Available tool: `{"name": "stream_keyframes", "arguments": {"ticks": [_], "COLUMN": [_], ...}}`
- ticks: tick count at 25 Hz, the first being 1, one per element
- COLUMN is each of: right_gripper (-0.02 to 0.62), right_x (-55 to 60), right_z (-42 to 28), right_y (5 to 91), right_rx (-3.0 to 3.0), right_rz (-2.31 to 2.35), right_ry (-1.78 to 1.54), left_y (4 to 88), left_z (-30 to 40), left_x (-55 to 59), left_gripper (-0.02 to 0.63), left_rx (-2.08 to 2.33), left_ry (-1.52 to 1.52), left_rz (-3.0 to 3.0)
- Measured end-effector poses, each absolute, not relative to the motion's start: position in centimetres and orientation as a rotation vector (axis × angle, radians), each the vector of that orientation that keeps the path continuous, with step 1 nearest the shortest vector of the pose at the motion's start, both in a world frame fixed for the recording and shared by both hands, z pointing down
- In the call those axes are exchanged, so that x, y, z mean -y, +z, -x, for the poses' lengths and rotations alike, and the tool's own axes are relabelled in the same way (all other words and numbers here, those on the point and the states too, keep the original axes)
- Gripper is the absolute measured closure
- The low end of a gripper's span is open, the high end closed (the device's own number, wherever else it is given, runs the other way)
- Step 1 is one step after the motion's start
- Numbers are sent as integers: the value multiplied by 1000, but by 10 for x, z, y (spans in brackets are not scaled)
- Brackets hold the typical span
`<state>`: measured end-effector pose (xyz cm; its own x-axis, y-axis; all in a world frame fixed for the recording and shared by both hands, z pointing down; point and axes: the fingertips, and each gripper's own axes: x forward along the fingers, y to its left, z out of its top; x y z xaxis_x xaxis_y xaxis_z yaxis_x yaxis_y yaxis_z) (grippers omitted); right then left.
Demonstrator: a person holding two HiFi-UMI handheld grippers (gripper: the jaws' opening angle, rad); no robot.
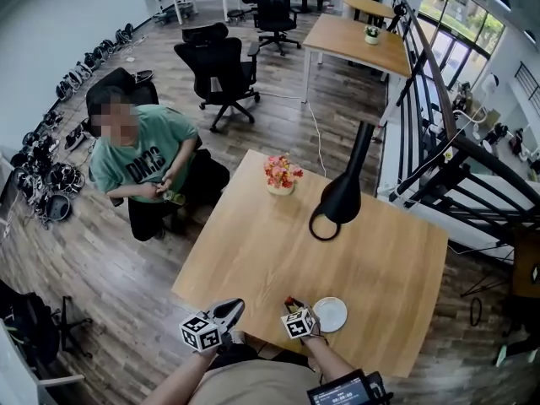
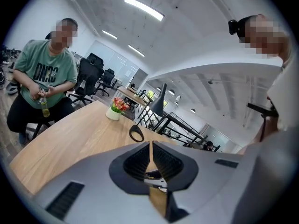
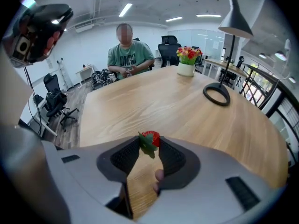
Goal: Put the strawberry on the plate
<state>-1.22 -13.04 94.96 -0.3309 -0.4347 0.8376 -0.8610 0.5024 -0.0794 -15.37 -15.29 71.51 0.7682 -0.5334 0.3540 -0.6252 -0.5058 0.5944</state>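
Note:
A red strawberry [image 3: 152,136] with green leaves sits between the tips of my right gripper [image 3: 149,142], and both pads touch it just above the wooden table [image 3: 154,101]. In the head view the strawberry [image 1: 292,301] and the right gripper [image 1: 294,305] are at the table's near edge. The white plate [image 1: 330,314] lies just to their right and holds nothing. My left gripper [image 1: 231,308] hovers at the near edge, left of the right one. Its jaws are shut with only a thin slit and nothing between them [image 2: 151,146].
A black desk lamp [image 1: 342,197] with a ring base [image 1: 324,225] stands mid-table. A white pot of flowers [image 1: 281,175] sits at the far edge. A person in a green shirt [image 1: 139,163] sits beyond the table's far left corner. Office chairs [image 1: 221,70] stand further back.

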Motion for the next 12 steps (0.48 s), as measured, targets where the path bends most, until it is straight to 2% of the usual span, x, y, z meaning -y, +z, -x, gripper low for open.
{"name": "stream_keyframes", "arguments": {"ticks": [12], "right_gripper": [460], "right_x": [151], "right_z": [4], "right_y": [809], "right_rx": [2246], "right_rz": [-1287], "right_ry": [585], "left_y": [697], "left_z": [150], "left_x": [165], "left_gripper": [601], "left_rx": [838], "left_ry": [96], "left_rz": [-2274]}}
